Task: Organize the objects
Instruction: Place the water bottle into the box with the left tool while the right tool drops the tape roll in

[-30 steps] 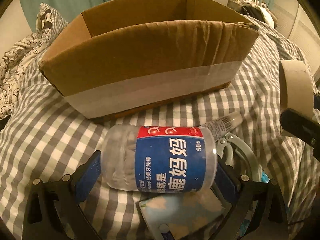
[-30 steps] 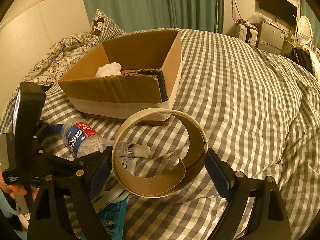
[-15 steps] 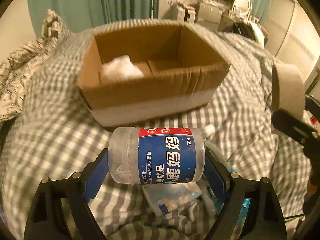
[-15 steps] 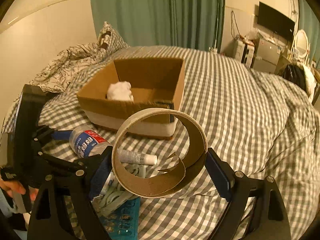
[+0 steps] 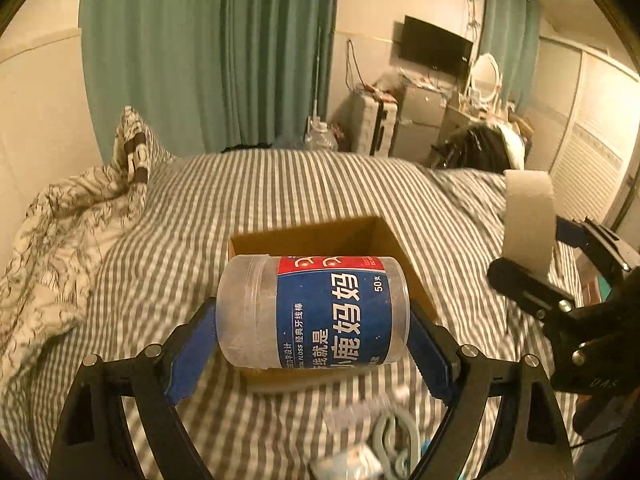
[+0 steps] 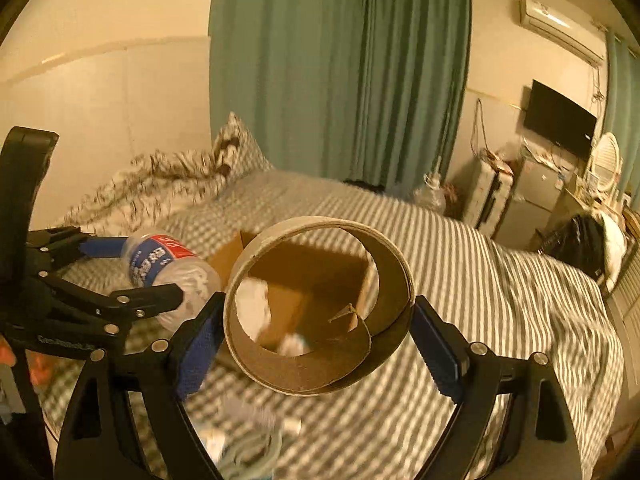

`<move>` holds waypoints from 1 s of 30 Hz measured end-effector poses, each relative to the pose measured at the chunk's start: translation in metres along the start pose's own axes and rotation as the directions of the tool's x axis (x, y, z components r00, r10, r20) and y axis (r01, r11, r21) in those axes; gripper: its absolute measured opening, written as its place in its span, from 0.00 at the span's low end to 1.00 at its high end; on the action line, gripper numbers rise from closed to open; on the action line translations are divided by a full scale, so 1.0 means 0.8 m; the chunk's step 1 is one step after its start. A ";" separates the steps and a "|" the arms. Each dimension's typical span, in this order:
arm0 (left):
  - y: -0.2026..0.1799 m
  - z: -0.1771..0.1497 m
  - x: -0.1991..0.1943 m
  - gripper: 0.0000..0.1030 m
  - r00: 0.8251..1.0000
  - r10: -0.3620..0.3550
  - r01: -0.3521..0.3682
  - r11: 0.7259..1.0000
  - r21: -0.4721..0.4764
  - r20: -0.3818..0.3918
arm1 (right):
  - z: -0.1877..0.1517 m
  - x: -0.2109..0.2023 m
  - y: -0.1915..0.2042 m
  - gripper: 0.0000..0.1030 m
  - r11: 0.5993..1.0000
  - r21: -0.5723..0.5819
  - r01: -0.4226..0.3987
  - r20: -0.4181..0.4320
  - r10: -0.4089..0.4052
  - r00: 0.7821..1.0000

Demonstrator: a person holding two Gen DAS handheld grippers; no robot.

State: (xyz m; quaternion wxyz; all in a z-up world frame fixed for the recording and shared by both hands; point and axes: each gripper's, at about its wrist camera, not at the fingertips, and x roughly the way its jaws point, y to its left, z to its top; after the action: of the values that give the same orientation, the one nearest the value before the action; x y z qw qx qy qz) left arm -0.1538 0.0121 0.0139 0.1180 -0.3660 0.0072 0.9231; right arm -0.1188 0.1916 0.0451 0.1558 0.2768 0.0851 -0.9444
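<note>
My left gripper is shut on a clear plastic floss-pick jar with a blue and red label, held sideways above the bed. It also shows in the right wrist view. My right gripper is shut on a cardboard tape roll, also seen edge-on in the left wrist view. An open cardboard box sits on the checked bed below and beyond both grippers. Through the roll I see its inside holding a white crumpled item.
Small loose items lie on the bedspread near me, among them a pale plastic hanger-like piece and white bits. A rumpled patterned duvet lies at left. Furniture and a TV stand beyond the bed.
Both grippers have risen well above the bed with their loads and tilted up toward the room. The box now looks smaller and lower, partly hidden behind the jar and the roll.
</note>
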 end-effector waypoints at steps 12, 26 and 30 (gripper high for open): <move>0.031 0.029 0.116 0.87 0.996 0.037 -0.038 0.999 -0.012 -0.080 | 0.038 0.140 -0.032 0.87 0.999 0.022 -0.037 -0.087 0.038 0.995; 0.034 0.028 0.093 1.00 0.998 0.053 -0.053 0.998 -0.022 -0.038 | 0.042 0.130 -0.055 1.00 0.992 0.120 -0.049 -0.061 0.057 0.997; 0.035 0.028 0.043 1.00 0.998 0.062 -0.062 0.997 -0.036 0.008 | 0.049 0.071 -0.050 1.00 0.997 0.080 0.001 -0.020 0.001 1.000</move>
State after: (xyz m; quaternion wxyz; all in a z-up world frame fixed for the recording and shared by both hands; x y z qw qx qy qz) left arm -0.1991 -0.0058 0.0047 0.0828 -0.3635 0.0013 0.9279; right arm -0.1973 0.2052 0.0493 0.1438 0.2924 0.0488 -0.9442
